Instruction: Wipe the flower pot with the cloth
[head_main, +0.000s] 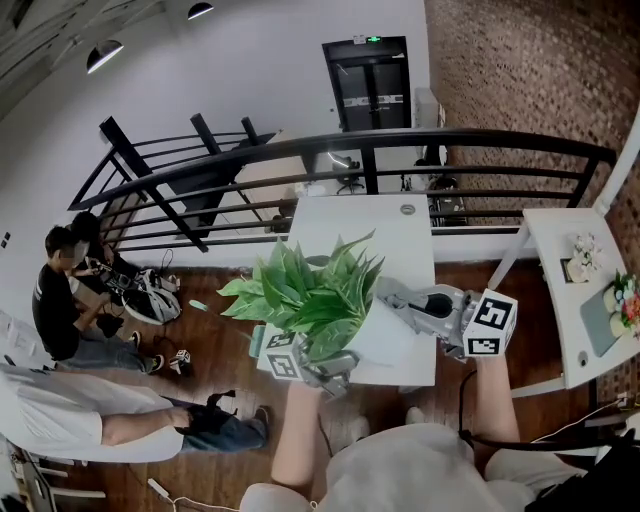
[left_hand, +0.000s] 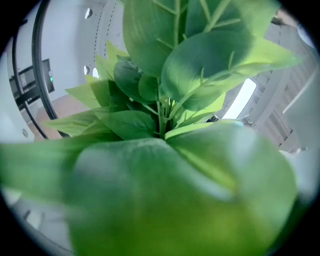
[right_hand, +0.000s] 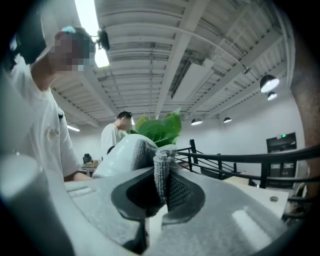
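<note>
Pointing level, right gripper clamps cloth | left gripper apparently upturned, fingers' state unclear

Grey right claw, black-white marker cube

White glossy flower pot holding green leafy plant, tilted, leaves toward 10 o'clock. Grey knitted cloth bunched against pot's 3 o'clock side.

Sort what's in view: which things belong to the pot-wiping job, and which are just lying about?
In the job: flower pot, cloth pinched in the right gripper, left gripper beneath the leaves.
Lying about: flowers on the side table, bag on the floor, small round object on the white table.
</note>
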